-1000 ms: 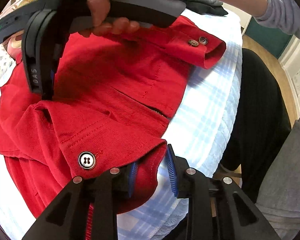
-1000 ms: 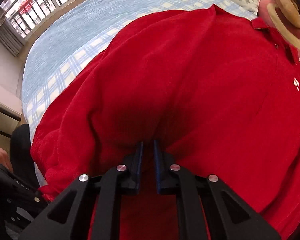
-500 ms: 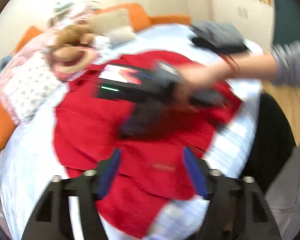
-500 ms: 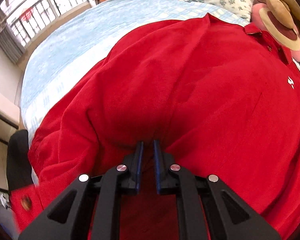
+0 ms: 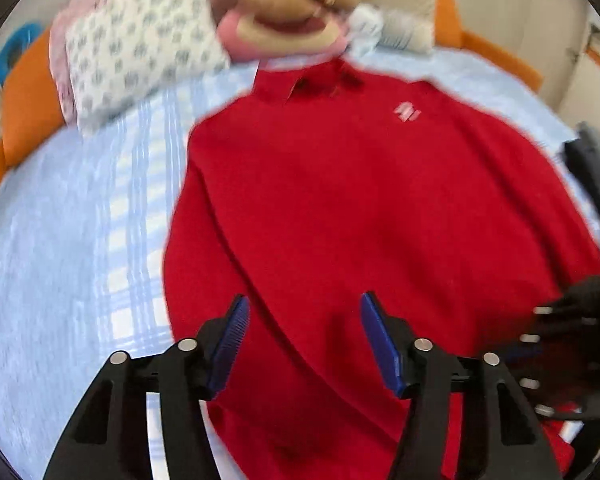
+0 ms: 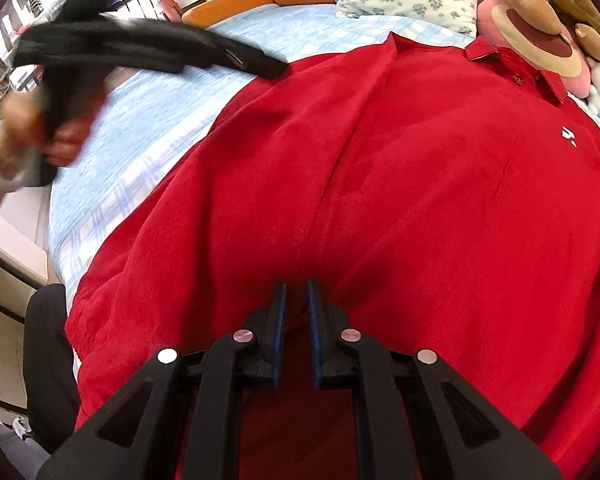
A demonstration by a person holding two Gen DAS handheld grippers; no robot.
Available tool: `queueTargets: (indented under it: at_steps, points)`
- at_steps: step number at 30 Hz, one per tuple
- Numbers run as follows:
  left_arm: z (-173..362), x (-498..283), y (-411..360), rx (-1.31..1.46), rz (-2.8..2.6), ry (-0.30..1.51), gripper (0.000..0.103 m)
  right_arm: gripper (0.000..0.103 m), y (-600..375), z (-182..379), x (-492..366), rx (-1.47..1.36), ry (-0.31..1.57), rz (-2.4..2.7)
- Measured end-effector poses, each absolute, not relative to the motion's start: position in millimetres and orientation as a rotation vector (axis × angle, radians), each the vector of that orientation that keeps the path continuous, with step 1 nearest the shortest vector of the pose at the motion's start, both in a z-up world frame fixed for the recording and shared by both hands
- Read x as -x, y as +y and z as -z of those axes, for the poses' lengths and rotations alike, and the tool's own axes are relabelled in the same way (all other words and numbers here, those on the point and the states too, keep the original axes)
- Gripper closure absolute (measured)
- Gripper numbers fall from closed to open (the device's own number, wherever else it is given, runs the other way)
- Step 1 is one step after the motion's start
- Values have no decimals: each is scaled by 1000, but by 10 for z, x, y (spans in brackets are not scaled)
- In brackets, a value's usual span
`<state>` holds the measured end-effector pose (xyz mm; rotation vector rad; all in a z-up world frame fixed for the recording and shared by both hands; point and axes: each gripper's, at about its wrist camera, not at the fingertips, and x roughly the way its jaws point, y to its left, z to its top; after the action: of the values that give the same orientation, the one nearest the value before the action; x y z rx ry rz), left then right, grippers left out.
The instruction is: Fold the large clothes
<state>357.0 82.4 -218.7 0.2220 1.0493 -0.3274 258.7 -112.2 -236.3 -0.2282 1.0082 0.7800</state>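
Right wrist view: the red shirt (image 6: 380, 200) lies flat on the blue bed (image 6: 148, 120) and fills the middle of the frame, and the right claw (image 6: 297, 320) at the bottom pinches a fold of it between nearly closed jaws. The left claw (image 5: 304, 344) is spread with nothing in it, its jaws just closing a little, over the shirt's lower part in the left wrist view. The pinched fold could slip or bunch if only one claw pulls; the white chest logo (image 5: 408, 111) is too blurry to read.
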Motion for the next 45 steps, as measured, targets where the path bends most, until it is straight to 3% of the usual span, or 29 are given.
queueTargets:
  at_steps: [3,7,8,9,11,16,20,22,24,27,34,40,45]
  points:
    - [2574,-3614,785,-257,311,1109,41,89,-1160,2264,-2498,208,998,-779]
    - [2600,-3635,913,-171,328,1095,37,84,-1262,1937,-2233,178,898,-795]
    - [2557,-3663,948,-163,338,1101,37,71,-1241,1803,-2077,200,840,-791]
    - [2523,-3685,974,-159,338,1103,37,44,-1212,1735,-1975,219,807,-791]
    - [2357,-3765,1070,-144,321,1092,37,22,-1018,1559,-1599,303,717,-830]
    - [1868,-3977,1295,-79,255,1028,33,23,-372,1572,-922,448,647,-894]
    - [1596,-3882,1385,-78,218,975,30,25,133,1928,-597,569,631,-902]
    - [1542,-3779,1401,-70,226,961,29,31,332,2202,-497,681,623,-853]
    - [1530,-3688,1432,-63,228,954,29,38,463,2433,-492,760,636,-813]
    - [1547,-3610,1493,-47,222,950,29,40,568,2756,-449,898,600,-744]
    - [1702,-3610,1773,45,195,962,29,44,678,2962,-366,1003,474,-678]
    - [1844,-3735,2019,146,187,983,29,49,791,3037,-450,1023,507,-637]
    - [1964,-3962,2091,191,191,1017,29,65,662,2956,-569,899,590,-709]
